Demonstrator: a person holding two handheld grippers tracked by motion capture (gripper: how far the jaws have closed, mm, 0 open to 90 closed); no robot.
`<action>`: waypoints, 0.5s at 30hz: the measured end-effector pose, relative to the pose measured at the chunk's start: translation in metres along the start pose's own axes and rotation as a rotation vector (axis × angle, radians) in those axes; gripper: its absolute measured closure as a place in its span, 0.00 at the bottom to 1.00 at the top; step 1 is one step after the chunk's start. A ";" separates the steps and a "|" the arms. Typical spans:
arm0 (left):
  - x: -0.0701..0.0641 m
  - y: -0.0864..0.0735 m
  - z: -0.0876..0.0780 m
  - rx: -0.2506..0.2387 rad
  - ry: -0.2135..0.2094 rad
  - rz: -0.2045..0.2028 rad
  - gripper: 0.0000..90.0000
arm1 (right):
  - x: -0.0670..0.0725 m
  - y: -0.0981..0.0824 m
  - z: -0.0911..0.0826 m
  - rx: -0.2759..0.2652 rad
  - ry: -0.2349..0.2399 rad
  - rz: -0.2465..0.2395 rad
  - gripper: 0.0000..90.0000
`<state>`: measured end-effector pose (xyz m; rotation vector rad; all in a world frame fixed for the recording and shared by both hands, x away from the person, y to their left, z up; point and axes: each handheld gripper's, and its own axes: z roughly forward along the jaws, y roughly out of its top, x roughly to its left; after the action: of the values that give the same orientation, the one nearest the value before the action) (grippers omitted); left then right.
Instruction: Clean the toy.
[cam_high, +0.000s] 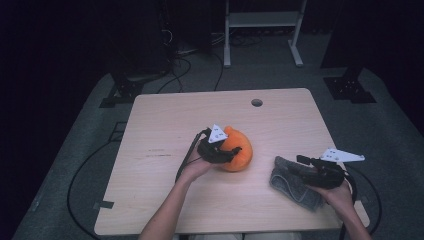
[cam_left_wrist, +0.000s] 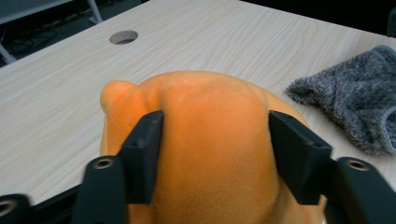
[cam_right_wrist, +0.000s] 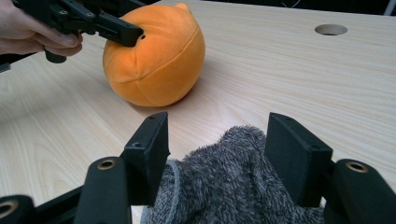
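Note:
An orange plush toy (cam_high: 241, 152) (cam_right_wrist: 159, 60) sits near the middle of the wooden table (cam_high: 165, 125). My left gripper (cam_high: 227, 151) (cam_left_wrist: 215, 121) reaches over it from the left, and both jaws press into the toy's (cam_left_wrist: 210, 140) sides. A grey fuzzy cloth (cam_high: 292, 187) (cam_right_wrist: 229, 186) lies crumpled at the table's right front. My right gripper (cam_high: 296, 166) (cam_right_wrist: 217, 135) hovers low over the cloth. Its jaws stand wide apart with the cloth's near edge between them, and the pads do not squeeze it. The cloth (cam_left_wrist: 355, 102) also lies to the right of the toy in the left gripper view.
A round cable hole (cam_high: 256, 102) (cam_left_wrist: 123, 37) (cam_right_wrist: 330, 29) sits near the table's far edge. A white desk frame (cam_high: 262, 30) stands on the grey floor beyond the table. Cables trail off the table's left side, and dark stands flank it.

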<state>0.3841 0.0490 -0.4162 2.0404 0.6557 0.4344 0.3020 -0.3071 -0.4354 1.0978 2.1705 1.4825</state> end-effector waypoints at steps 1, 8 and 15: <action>0.000 0.001 -0.001 0.003 -0.003 0.001 0.34 | 0.000 0.000 0.000 0.001 0.000 0.000 0.42; -0.001 0.005 -0.014 -0.016 -0.024 -0.007 0.22 | 0.000 0.000 0.000 -0.002 -0.003 0.001 0.40; 0.001 0.004 -0.028 -0.037 -0.027 0.001 0.20 | 0.001 0.000 0.001 0.005 -0.004 0.008 0.39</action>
<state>0.3705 0.0667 -0.3981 2.0083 0.6257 0.4160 0.3020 -0.3053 -0.4360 1.1111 2.1706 1.4779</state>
